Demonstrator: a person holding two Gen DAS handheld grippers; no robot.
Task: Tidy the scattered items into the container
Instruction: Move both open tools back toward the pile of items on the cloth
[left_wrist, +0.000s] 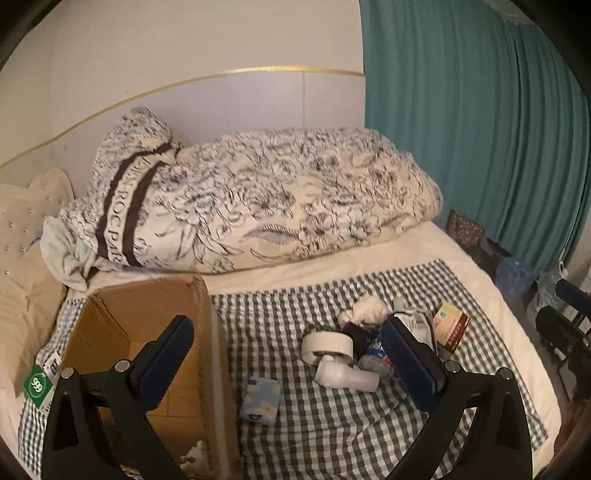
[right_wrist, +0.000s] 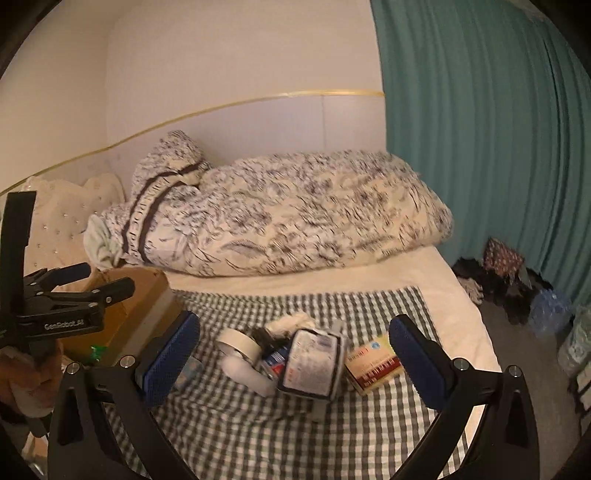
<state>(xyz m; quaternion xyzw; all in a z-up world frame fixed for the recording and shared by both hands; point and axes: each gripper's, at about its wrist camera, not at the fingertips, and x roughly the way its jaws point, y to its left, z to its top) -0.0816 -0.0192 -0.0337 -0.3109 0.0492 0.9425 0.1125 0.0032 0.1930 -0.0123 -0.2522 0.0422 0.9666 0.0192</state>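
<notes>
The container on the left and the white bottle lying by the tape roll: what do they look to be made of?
The container looks like plain brown corrugated cardboard, matte, with raw cut edges and flaps. The white bottle looks like smooth plastic with a slight sheen, probably opaque; its label is not readable. The tape roll looks like pale paper-type tape, matte.

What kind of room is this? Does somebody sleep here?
Most likely a bedroom. A rolled-up cream quilt with dark flower print lies on a bed with a white mattress sheet, a cream button-tufted headboard stands at one end, and long teal curtains hang beside it.
</notes>
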